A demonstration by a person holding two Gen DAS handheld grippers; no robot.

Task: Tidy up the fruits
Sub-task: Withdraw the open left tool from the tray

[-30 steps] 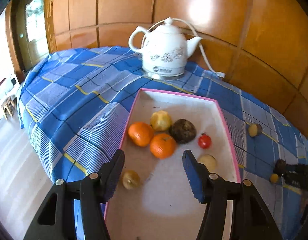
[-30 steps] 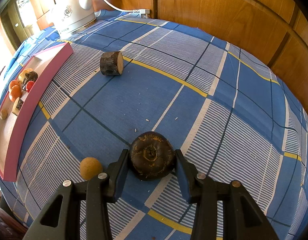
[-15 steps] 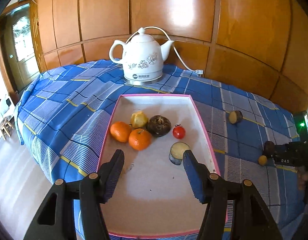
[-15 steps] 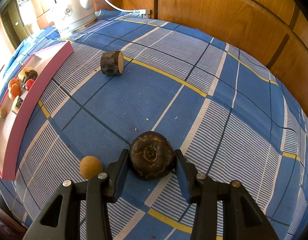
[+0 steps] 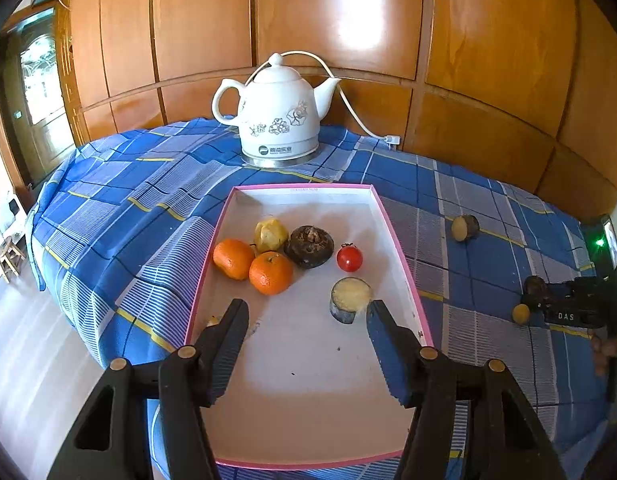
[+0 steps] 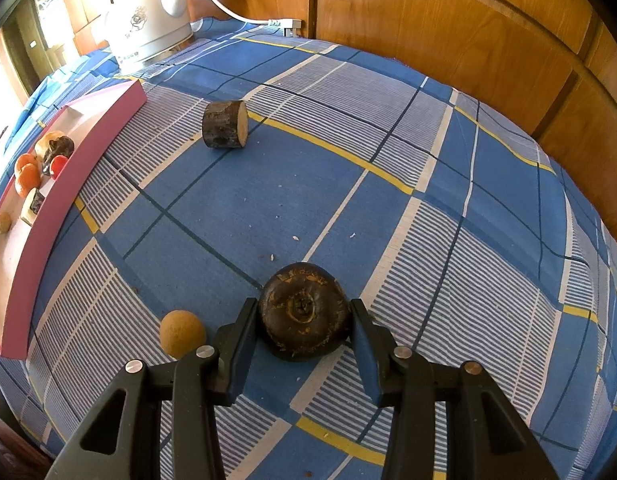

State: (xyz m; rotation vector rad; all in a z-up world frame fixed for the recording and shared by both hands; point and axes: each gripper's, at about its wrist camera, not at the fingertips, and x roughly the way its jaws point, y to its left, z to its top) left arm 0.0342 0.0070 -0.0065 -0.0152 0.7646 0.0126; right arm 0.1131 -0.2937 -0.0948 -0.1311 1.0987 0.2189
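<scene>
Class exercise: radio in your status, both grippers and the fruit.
Left gripper open, empty, over pink tray. Right gripper shut on dark round fruit, on the cloth. Small tan fruit beside left finger.

Tray [image 6: 68, 148] cut off at left edge

Two black hand-held grippers, one wide apart, one closed in.
The left hand-held gripper [image 5: 306, 330] holds its fingers wide apart, gripping nothing. The right hand-held gripper [image 6: 303, 330] has both fingers pressed against something round.
</scene>
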